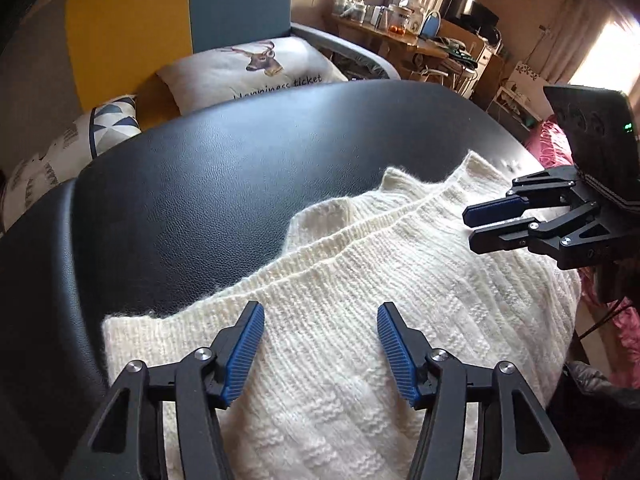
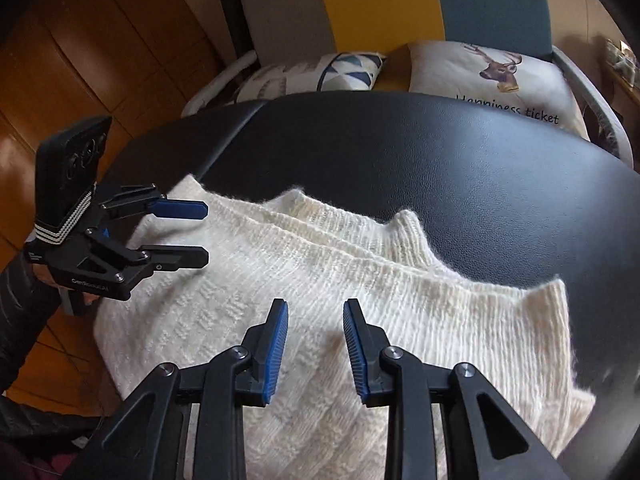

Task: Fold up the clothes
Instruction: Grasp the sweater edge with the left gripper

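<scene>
1. Cream knitted sweater (image 1: 360, 300) lies folded on the near right part of a black leather-look desk (image 1: 192, 184), its ribbed edges stacked in layers toward the far side.
2. Left gripper (image 1: 320, 312) hovers over the near part of the sweater, its blue-padded fingers (image 1: 244, 352) spread wide apart with nothing between them.
3. Right gripper (image 2: 316, 308) also hangs above the knit, fingers (image 2: 276, 344) apart and empty; whether the tips touch the wool is hard to judge through the fisheye.
4. Seen from the right wrist camera, the left gripper sits at the sweater's left edge, a dark sleeve (image 2: 20, 312) behind it.
5. Beyond the far edge of the desk, a white cushion with a deer print (image 1: 256, 68) and a blue-triangle cushion (image 2: 344, 72) rest on a yellow and blue sofa (image 1: 132, 36).
</scene>
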{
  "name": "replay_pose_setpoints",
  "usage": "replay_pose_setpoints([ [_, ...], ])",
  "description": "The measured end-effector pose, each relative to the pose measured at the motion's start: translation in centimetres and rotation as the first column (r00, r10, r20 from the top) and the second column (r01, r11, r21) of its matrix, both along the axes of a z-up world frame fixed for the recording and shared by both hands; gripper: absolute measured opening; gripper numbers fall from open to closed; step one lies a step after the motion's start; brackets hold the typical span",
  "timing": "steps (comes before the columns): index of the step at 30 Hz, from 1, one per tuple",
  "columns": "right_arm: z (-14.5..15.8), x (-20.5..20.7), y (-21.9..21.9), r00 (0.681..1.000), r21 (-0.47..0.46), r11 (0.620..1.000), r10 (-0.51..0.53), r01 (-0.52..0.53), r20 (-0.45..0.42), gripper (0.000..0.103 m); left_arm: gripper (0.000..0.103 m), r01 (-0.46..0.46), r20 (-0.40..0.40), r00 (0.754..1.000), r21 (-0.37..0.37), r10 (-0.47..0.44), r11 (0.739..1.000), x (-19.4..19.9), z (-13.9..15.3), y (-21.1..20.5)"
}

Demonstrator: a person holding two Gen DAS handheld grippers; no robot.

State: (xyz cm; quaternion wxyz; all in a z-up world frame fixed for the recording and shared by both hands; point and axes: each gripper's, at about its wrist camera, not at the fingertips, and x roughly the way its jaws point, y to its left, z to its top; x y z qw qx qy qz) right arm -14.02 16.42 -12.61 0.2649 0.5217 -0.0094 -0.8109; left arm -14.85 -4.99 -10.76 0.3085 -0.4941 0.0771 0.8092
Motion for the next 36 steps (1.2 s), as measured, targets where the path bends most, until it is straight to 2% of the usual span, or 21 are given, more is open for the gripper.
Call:
replay_pose_setpoints([
  [2,-1.1,-1.2,-0.3,1.000,0.024,1.000,-0.008,0.008,0.011,0.029,0.035,-0.002,0.018,1.000,-0.001,0.002,1.000,0.2,-0.6,0.0],
  [3,-1.7,-1.6,-0.6,1.000,0.054,0.998,-0.021,0.020,0.022,0.029,0.009,-0.003,0.025,1.000,-0.002,0.003,1.000,0.3,-0.9,-0.1],
  [4,-2.4,-2.0,-1.0,0.999,0.089,0.996,-0.032,0.029,0.032,0.029,0.005,-0.004,0.008,1.000,0.006,0.004,1.000,0.7,-1.0,-0.2],
  [5,-3.0,-2.2,-1.5,0.999,0.121,0.992,-0.037,0.033,0.035,0.029,0.005,-0.006,-0.010,1.000,0.014,0.006,1.000,1.0,-1.1,-0.3],
  [7,-3.2,-1.7,-2.6,1.000,0.184,0.983,-0.011,0.015,-0.019,0.028,0.004,-0.025,-0.069,0.997,0.020,0.027,0.999,2.0,-1.1,-0.4],
  [9,-2.9,-1.1,-4.0,0.997,0.249,0.968,0.038,-0.019,-0.071,0.011,0.004,-0.054,-0.070,0.996,0.036,0.056,0.998,1.5,-1.4,-0.3],
  [10,-2.6,-1.0,-4.3,0.996,0.254,0.967,0.040,-0.017,-0.084,0.005,0.004,-0.068,-0.070,0.995,0.044,0.071,0.997,1.2,-1.5,-0.3],
  [12,-1.7,-1.1,-4.2,0.992,0.242,0.970,0.015,0.016,-0.129,0.000,0.004,-0.096,-0.070,0.993,0.059,0.100,0.994,0.6,-1.8,-0.2],
  [14,-1.2,-1.6,-3.5,0.987,0.207,0.976,-0.037,0.068,-0.154,0.000,0.004,-0.124,-0.069,0.989,0.075,0.129,0.989,0.1,-2.1,-0.1],
  [16,-2.3,-2.4,-3.0,0.989,0.218,0.971,-0.071,0.099,-0.132,0.000,0.004,-0.152,-0.068,0.985,0.090,0.158,0.984,-0.4,-2.4,0.0],
  [20,-3.7,-3.3,-1.7,0.988,0.174,0.975,-0.122,0.137,-0.096,0.000,0.009,-0.207,-0.064,0.974,0.122,0.216,0.971,-1.5,-2.9,0.1],
  [24,-2.5,-3.0,-0.9,0.981,0.127,0.977,-0.154,0.168,-0.117,0.000,0.009,-0.247,-0.054,0.964,0.180,0.260,0.952,-0.3,-0.8,-2.5],
  [28,-0.8,-2.1,-0.1,0.977,0.072,0.982,-0.165,0.176,-0.135,0.016,0.014,-0.286,-0.041,0.952,0.238,0.304,0.928,0.9,1.3,-5.2],
  [32,1.7,0.2,1.0,0.981,0.012,0.990,-0.137,0.140,-0.135,0.018,0.034,-0.323,-0.025,0.938,0.294,0.346,0.900,2.1,3.5,-7.8],
  [33,2.1,1.0,1.4,0.983,-0.001,0.991,-0.130,0.131,-0.128,0.019,0.044,-0.333,-0.021,0.934,0.307,0.356,0.892,2.4,4.0,-8.5],
  [34,2.5,1.9,1.9,0.985,-0.010,0.992,-0.123,0.123,-0.123,0.019,0.057,-0.342,-0.017,0.930,0.321,0.366,0.883,2.7,4.5,-9.1],
  [35,2.7,2.8,2.5,0.985,-0.013,0.992,-0.123,0.122,-0.120,0.019,0.061,-0.352,-0.010,0.926,0.335,0.377,0.874,3.1,5.0,-9.9],
  [36,2.7,3.8,3.0,0.986,-0.015,0.992,-0.126,0.125,-0.113,0.019,0.062,-0.388,0.023,0.913,0.358,0.408,0.849,3.7,5.0,-12.2],
])
